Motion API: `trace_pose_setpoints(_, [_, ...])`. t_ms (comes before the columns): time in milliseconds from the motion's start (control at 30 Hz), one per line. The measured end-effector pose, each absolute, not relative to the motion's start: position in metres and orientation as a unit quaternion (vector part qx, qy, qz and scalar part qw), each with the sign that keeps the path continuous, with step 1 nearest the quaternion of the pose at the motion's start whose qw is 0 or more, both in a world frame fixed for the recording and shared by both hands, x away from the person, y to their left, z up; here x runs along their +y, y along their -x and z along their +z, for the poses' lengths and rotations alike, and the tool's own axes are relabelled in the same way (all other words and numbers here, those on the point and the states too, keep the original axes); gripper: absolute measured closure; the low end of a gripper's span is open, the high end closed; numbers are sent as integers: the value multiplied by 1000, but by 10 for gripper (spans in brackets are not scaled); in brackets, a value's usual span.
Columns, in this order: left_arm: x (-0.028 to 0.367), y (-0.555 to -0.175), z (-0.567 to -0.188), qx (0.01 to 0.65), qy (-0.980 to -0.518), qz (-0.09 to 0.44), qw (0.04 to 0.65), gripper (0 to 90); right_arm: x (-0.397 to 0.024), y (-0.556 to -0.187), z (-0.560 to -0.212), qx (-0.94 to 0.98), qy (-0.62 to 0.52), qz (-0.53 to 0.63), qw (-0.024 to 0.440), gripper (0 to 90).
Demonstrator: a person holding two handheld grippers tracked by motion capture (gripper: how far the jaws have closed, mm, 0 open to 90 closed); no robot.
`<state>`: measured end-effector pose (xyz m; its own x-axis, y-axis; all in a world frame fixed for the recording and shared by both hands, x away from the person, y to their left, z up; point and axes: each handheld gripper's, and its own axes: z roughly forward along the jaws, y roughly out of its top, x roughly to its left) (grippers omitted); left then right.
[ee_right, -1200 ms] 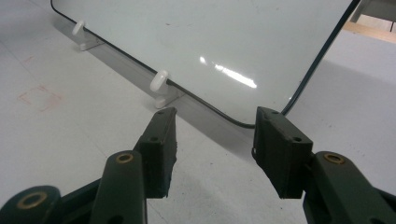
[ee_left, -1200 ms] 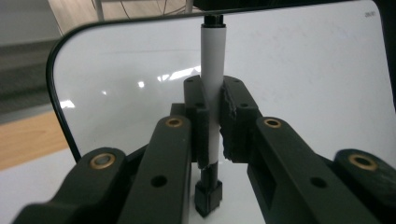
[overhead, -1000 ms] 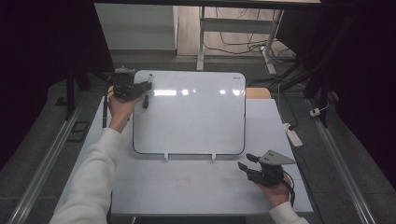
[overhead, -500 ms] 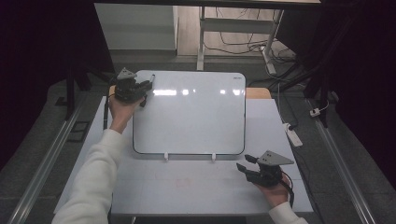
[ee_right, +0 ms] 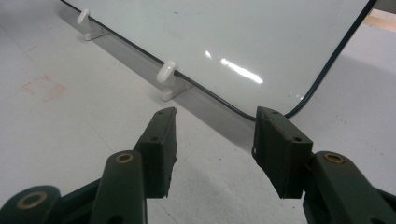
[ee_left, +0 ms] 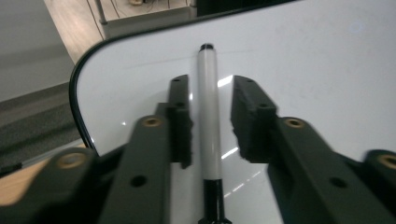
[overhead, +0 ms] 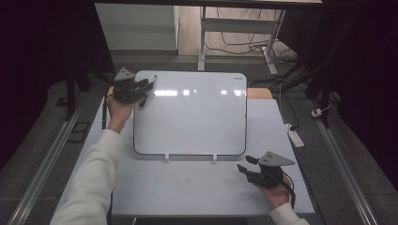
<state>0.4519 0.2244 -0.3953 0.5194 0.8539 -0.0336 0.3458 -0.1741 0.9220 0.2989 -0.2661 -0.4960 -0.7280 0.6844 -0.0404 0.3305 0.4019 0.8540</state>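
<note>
White marker point(ee_left: 208, 112) is lying on the whiteboard point(overhead: 197, 117) at upper left of the high view, between our left gripper point(overhead: 146, 87) jaws, which have just been opening w/ gaps both sides. Right gripper point(overhead: 247, 164), lower right, is holding nothing, jaws apart. Risk: marker rolling off the edge if we're nudging it while lifting away.

Grey table point(overhead: 197, 197), faint red square mark point(ee_right: 44, 87), white power strip point(overhead: 294, 136), floor cables point(overhead: 244, 44)
</note>
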Motion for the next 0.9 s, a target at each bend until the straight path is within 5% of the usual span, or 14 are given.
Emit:
trace_pose_setpoints(267, [222,-421,-383,379,-754,244,478,471,-268,-300,-497,819,-305,439,207,484])
trace_pose_setpoints(900, [242,-289,-444,379,-778,151,478,344,-283,-302,-494,813,-302,449,217,470])
